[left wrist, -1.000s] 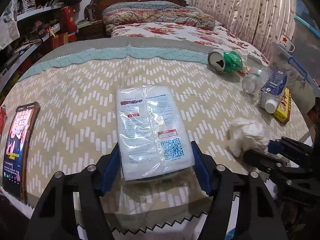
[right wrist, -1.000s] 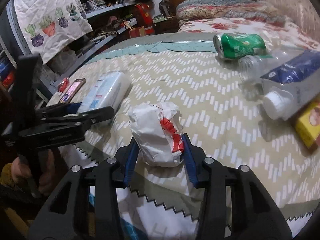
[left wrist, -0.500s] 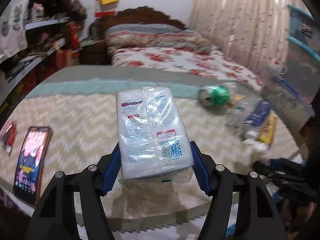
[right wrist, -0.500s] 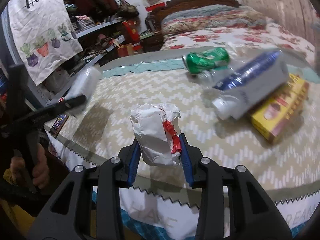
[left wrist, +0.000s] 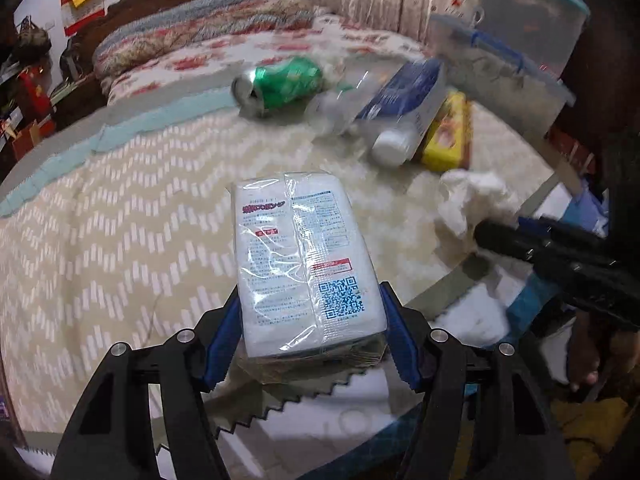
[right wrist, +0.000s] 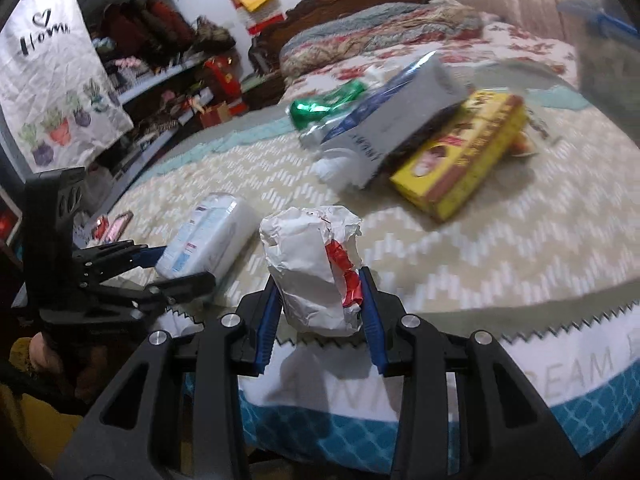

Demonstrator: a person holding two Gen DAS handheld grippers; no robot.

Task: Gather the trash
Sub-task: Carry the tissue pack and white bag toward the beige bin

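Since the earlier pictures both hands have swung sideways, so the can and the boxes that sat far off to the right now sit near the middle of the left view, and both things have come up off the cloth.

The left gripper (left wrist: 310, 326) is clenched on a white tissue pack (left wrist: 304, 260) wrapped in clear plastic. The 2 blue pads press on the pack's 2 long sides at its near end. The rest of the pack sticks out forward past the tips, over the table's near edge. From the right wrist view the same pack (right wrist: 210, 236) shows at the left, held in the left gripper (right wrist: 176, 266).

The right gripper (right wrist: 320, 304) is clenched on a crumpled white paper wrapper (right wrist: 316, 268) with a red patch. The wrapper stands up between the 2 blue pads, and most of it pokes out above them. In the left view it shows as a white wad (left wrist: 474, 200) at the tip of the right gripper (left wrist: 486, 234).

On the zigzag tablecloth (left wrist: 120, 220) lie 1 green can (left wrist: 280, 82) on its side, a clear bottle (left wrist: 340, 108), a blue and white carton (left wrist: 408, 108) and a yellow box (left wrist: 448, 132), all bunched together. They are blurry. A bed (right wrist: 400, 36) is behind the table.
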